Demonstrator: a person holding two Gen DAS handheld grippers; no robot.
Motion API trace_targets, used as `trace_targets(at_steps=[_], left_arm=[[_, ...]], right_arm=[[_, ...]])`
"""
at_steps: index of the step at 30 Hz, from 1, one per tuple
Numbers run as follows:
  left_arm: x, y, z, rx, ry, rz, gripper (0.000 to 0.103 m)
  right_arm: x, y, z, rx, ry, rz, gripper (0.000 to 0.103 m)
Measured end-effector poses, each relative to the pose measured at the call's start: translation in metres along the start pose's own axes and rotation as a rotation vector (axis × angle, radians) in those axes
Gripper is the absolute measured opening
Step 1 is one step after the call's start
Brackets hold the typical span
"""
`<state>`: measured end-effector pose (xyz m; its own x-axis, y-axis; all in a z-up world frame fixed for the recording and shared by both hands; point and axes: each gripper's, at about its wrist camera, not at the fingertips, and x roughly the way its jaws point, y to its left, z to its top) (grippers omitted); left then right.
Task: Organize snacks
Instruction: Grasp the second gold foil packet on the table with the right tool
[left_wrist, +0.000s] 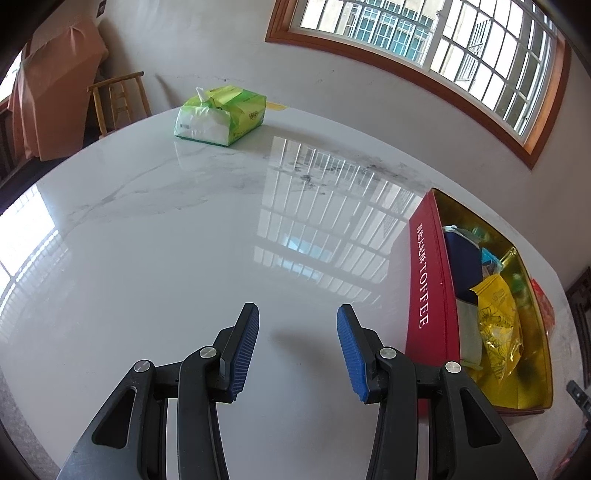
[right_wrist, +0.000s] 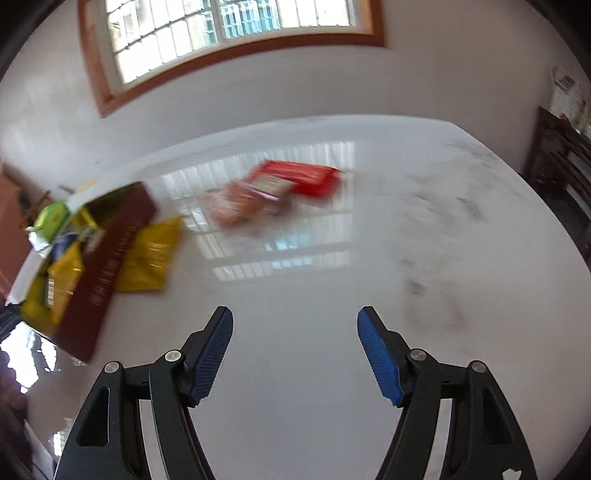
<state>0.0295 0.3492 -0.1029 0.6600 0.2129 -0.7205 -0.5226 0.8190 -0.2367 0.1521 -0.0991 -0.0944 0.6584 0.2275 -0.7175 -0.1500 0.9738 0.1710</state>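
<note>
Both claws spread and empty, the right gripper (right_wrist: 295, 350) is nearer the red packet (right_wrist: 299, 179), lying crosswise ahead beyond the toffee tin (right_wrist: 107, 266)

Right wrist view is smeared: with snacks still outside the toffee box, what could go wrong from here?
1. The blur suggests fast motion; closing the open right gripper now could miss the red packet or the pinkish one.
2. The yellow pouch lies against the box wall; a grab there may nudge the box.
3. The box already looks crowded; flat packets may ride up over the rim.
4. The glossy table may let packets slide.
</note>
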Motion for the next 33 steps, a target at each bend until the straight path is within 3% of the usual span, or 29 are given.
trace_targets(at_steps=[3, 7, 10, 14, 17, 21, 29, 32, 33], left_arm=[[-0.001, -0.001, -0.001, 0.01, -0.006, 0.021, 0.046], [-0.003, -0.001, -0.002, 0.008, -0.012, 0.043, 0.046], [-0.002, 0.0, -0.002, 0.012, -0.004, 0.051, 0.046], [-0.001, -0.001, -0.002, 0.019, 0.004, 0.056, 0.046], [0.0, -0.003, -0.001, 0.024, 0.006, 0.05, 0.046], [0.0, -0.006, -0.002, 0.039, 0.008, 0.05, 0.046], [-0.029, -0.026, -0.01, 0.169, -0.086, 0.128, 0.046], [-0.061, -0.04, -0.009, 0.199, -0.135, 0.081, 0.046], [-0.071, -0.046, -0.007, 0.206, -0.138, 0.055, 0.046]], right_arm=[[-0.001, -0.001, 0.003, 0.012, 0.002, 0.076, 0.069], [0.012, 0.06, 0.018, -0.121, 0.019, 0.2, 0.066], [0.03, 0.091, 0.033, -0.142, 0.044, 0.251, 0.065], [0.054, 0.133, 0.049, -0.228, 0.04, 0.206, 0.065], [0.065, 0.146, 0.059, -0.231, 0.043, 0.237, 0.065], [0.087, 0.161, 0.064, -0.278, 0.078, 0.182, 0.065], [0.087, 0.156, 0.042, -0.366, 0.127, 0.124, 0.062], [0.074, 0.133, 0.034, -0.35, 0.136, 0.1, 0.06], [0.071, 0.124, 0.034, -0.338, 0.144, 0.094, 0.052]])
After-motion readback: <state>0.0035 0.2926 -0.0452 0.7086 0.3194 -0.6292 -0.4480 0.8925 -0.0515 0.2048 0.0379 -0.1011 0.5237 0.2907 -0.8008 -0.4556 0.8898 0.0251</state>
